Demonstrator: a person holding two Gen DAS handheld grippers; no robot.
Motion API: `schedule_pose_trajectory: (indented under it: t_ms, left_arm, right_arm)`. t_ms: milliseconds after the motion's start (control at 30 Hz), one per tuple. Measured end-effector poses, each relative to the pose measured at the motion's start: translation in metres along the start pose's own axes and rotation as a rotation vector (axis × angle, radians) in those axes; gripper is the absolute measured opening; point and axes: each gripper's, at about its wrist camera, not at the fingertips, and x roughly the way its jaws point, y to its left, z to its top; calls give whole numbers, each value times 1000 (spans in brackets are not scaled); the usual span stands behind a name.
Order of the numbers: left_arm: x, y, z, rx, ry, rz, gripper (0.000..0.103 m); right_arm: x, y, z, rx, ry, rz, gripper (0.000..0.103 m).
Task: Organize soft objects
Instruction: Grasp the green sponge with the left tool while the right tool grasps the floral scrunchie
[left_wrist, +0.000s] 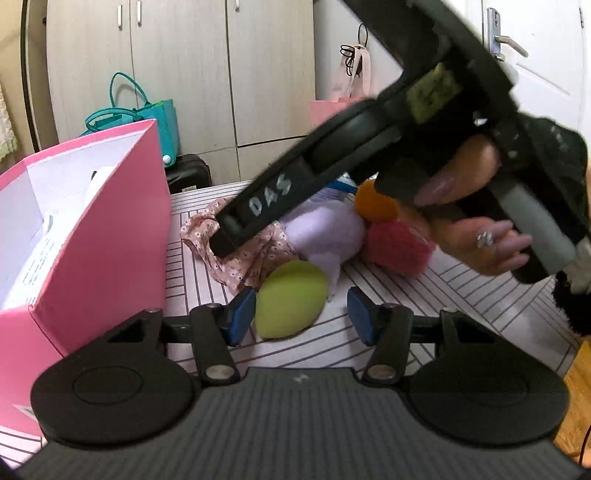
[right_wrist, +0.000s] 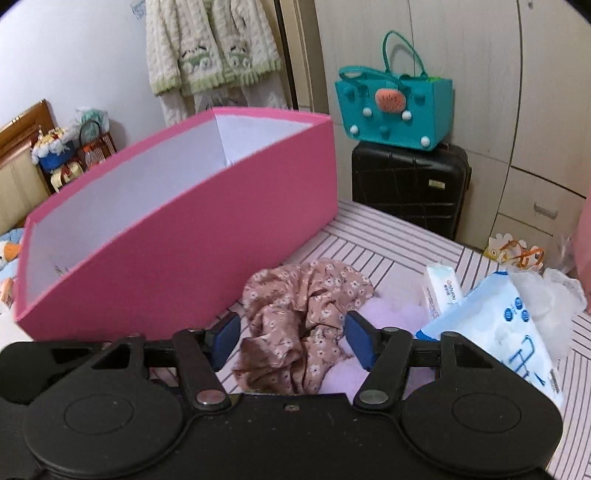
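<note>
A pile of soft objects lies on the striped table. In the left wrist view my left gripper (left_wrist: 301, 314) is open, its jaws on either side of a yellow-green sponge egg (left_wrist: 290, 299). Behind it lie a pink floral cloth (left_wrist: 236, 254), a lilac plush (left_wrist: 325, 232), a red knitted item (left_wrist: 397, 247) and an orange ball (left_wrist: 373, 201). The other gripper's body, held by a hand, crosses above them. In the right wrist view my right gripper (right_wrist: 291, 338) is open over the floral cloth (right_wrist: 306, 317), which lies on the lilac plush (right_wrist: 391, 314).
An open pink box (left_wrist: 107, 236) stands left of the pile, also in the right wrist view (right_wrist: 207, 221). Tissue packs (right_wrist: 491, 325) lie at the right. A teal bag (right_wrist: 395, 107) sits on a black suitcase (right_wrist: 410, 184) beyond the table (left_wrist: 424, 295).
</note>
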Motion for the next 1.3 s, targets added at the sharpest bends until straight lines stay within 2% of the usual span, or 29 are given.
schedule_pose_trajectory:
  t_ms: [100,167,233,300,700,833,1000,1100,1200,1300]
  left_arm:
    - [3,-2,-1,4,2,26,54]
    - [7,-4,-1,9,12,48,52]
    - [8,-5,-2,8,18,70,46]
    - [7,-5,-1,2,13,78,43]
    - [-7,-4,1,-25,-8,59,40]
    - [-18,-5,1,-30,-16,43,40]
    - [-26,-4,-1,-56,17,1,40]
    - [-29,-3,-2,-77,46,-30,40]
    - [-30,-2,-3,-89,55,-44,40]
    - [-36,-3,-4,-86,53,-52,40]
  right_arm:
    - [7,1,-4,-19,18,-11,52]
    - [10,3,-5,-41,24,-35,35]
    - [11,3,-7,-37,35,-47,20]
    - [9,4,-9,-34,25,-69,15]
    - [-26,6,-13,56,-82,-38,12]
    - [-36,5,-13,100,-114,4,12]
    - [-40,2,-16,141,-111,40,13]
    - [-38,4,-20,139,-84,20,13]
    - [-43,0,-23,190,-92,82,13]
    - [-49,-1,-24,224,-110,107,13]
